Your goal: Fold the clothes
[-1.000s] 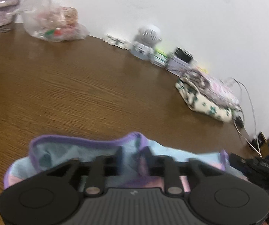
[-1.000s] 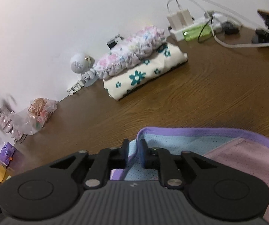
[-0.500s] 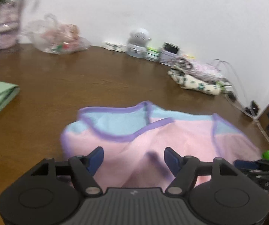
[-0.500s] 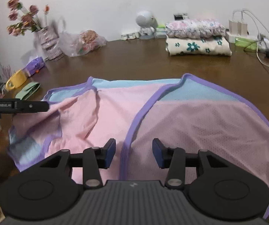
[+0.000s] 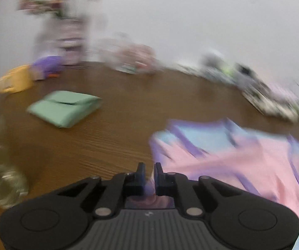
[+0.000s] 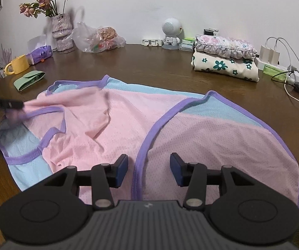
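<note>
A pink and light-blue mesh garment (image 6: 170, 125) with purple trim lies spread on the brown table (image 6: 149, 62). My right gripper (image 6: 148, 167) is open and hovers just above the garment's near edge, astride a purple trim line. My left gripper (image 5: 148, 171) is shut on the garment's left edge (image 5: 212, 158); purple-pink cloth sits between its fingers. From the right wrist view the left gripper (image 6: 13, 105) shows as a blurred black bar at the garment's left side. The left wrist view is motion-blurred.
A folded green cloth (image 5: 63, 110) lies left of the garment (image 6: 29, 80). A yellow mug (image 6: 19, 64), purple toy, flower vase (image 6: 62, 31) and plastic bag stand at the back. Two folded floral garments (image 6: 224, 62), chargers and cables sit back right.
Both grippers let go of the garment's far edge and drew back. The right one stayed open. The left one swung left and closed on the garment's left edge.
</note>
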`<act>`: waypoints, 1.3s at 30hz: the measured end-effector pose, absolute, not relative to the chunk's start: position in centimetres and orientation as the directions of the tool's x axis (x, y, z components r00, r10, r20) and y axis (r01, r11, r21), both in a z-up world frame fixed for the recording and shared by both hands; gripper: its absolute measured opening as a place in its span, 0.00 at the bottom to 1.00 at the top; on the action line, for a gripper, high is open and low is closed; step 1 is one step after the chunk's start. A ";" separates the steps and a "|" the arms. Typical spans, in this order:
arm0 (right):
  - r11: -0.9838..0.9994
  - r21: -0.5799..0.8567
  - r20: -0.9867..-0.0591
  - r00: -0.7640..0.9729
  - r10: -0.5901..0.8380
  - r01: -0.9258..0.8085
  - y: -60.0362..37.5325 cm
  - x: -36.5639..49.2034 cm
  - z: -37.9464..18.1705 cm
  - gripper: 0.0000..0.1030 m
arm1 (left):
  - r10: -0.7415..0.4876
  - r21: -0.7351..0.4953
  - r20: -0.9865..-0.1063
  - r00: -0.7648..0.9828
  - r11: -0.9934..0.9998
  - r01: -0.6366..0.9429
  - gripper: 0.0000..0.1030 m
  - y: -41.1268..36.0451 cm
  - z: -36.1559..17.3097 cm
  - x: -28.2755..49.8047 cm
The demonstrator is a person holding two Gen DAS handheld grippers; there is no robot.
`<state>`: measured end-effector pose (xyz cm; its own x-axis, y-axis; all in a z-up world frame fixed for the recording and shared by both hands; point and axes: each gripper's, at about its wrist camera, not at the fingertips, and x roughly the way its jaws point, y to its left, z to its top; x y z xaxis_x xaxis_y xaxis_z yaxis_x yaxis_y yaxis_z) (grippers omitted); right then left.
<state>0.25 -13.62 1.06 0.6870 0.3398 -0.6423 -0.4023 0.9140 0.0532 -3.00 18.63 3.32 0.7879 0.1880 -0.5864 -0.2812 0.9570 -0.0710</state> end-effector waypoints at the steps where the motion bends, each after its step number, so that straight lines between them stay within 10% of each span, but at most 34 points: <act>1: 0.914 0.055 -0.641 0.687 0.341 -0.403 -13.7 0.2 1.0 0.44 | 0.220 -0.072 -0.571 0.791 0.946 -0.316 0.13 18.9 3.6 -3.3; 5: 0.914 0.071 -0.641 0.684 0.348 -0.399 -14.0 0.2 1.1 0.44 | 0.234 -0.095 -0.522 0.820 0.940 -0.329 0.51 18.9 4.8 -4.7; 18: 0.769 0.110 -0.575 0.590 0.566 -0.630 -5.3 -0.4 3.9 0.44 | 0.080 -0.021 -0.597 0.798 0.993 -0.115 0.58 15.3 1.9 -3.9; 22: 0.758 0.086 -0.625 0.557 0.546 -0.647 -2.3 0.9 2.8 0.34 | 0.096 0.003 -0.616 0.782 0.993 -0.119 0.54 15.8 1.2 -4.1; 24: 0.762 0.092 -0.652 0.540 0.533 -0.641 -1.9 1.5 2.0 0.12 | 0.096 -0.011 -0.625 0.774 0.991 -0.133 0.22 16.3 1.0 -4.2; 28: 0.752 0.137 -0.639 0.523 0.564 -0.645 -2.9 0.7 2.4 0.04 | 0.121 -0.082 -0.624 0.772 0.972 -0.219 0.13 18.4 1.1 -4.5; 35: 0.663 0.258 -0.624 0.402 0.669 -0.703 -5.7 -1.4 3.3 0.06 | 0.152 -0.126 -0.609 0.778 0.951 -0.284 0.29 19.6 2.1 -5.4; 39: 0.694 0.232 -0.614 0.451 0.648 -0.681 -5.9 -2.0 3.2 0.36 | 0.117 -0.143 -0.559 0.821 0.961 -0.235 0.54 18.7 4.2 -5.9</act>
<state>-1.95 -5.92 3.16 0.4511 0.6480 -0.6137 -0.6812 0.6942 0.2323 -5.91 18.73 4.18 0.8205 0.1175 -0.5594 -0.2353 0.9613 -0.1432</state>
